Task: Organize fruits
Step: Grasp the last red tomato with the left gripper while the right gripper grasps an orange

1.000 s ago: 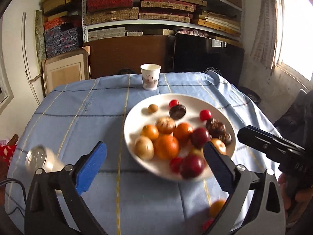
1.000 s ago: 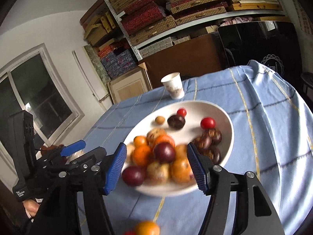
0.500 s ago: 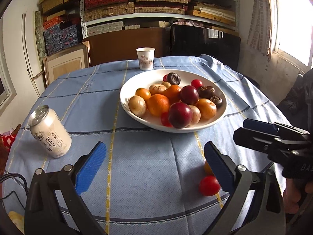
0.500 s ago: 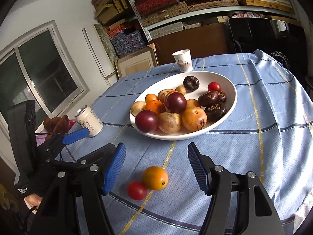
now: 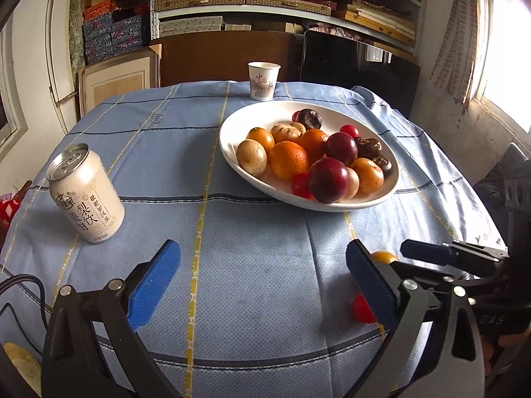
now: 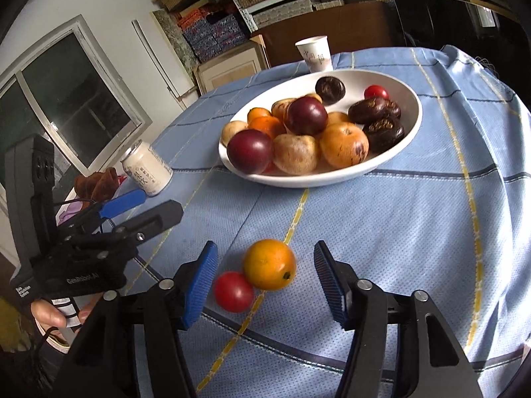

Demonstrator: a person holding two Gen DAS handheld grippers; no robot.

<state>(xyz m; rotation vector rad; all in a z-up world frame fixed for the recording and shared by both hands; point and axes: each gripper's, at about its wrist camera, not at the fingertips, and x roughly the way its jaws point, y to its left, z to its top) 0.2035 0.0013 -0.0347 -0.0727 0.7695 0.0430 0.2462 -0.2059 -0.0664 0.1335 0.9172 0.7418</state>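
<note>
- Left wrist view: left gripper jaws wide apart, nothing between them, over bare tablecloth. Plate heaped with fruit; can near. Risk: a careless sweep tips the can.
- Right wrist view: right gripper jaws closing, not yet pressing; orange between them, tomato touching it by the left pad. Risk: the pad catches the tomato, rolling either fruit off the table edge.
</note>
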